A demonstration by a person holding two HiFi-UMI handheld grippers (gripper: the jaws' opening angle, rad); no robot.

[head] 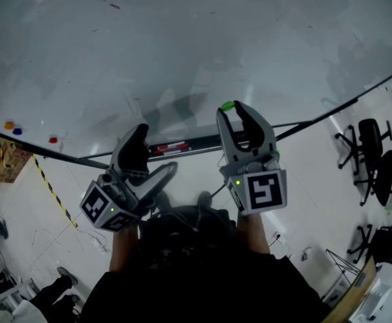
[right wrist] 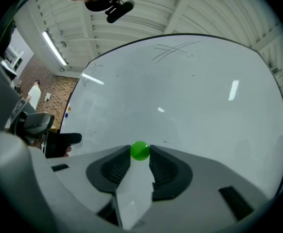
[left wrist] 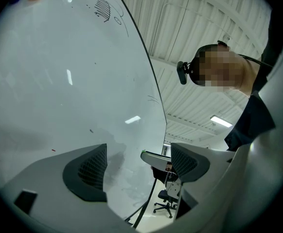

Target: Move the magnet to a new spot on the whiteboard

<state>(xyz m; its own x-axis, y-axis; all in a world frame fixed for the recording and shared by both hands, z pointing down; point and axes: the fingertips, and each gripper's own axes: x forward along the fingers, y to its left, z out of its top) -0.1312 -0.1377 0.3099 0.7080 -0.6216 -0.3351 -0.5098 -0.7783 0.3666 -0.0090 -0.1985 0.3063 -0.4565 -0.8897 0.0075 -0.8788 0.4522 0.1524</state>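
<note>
A small green magnet is pinched at the tips of my right gripper, which is shut on it. In the right gripper view the green magnet sits between the two pads, right in front of the whiteboard. Whether it touches the board I cannot tell. My left gripper hangs lower and to the left, open with nothing between its fingers. The left gripper view shows the left gripper with a wide gap, the whiteboard beyond it, and a jaw of the right gripper past the gap.
Orange, blue and red magnets cling to the whiteboard at its lower left. A marker tray runs under the board's edge. Office chairs stand at the right; striped floor tape runs at the left.
</note>
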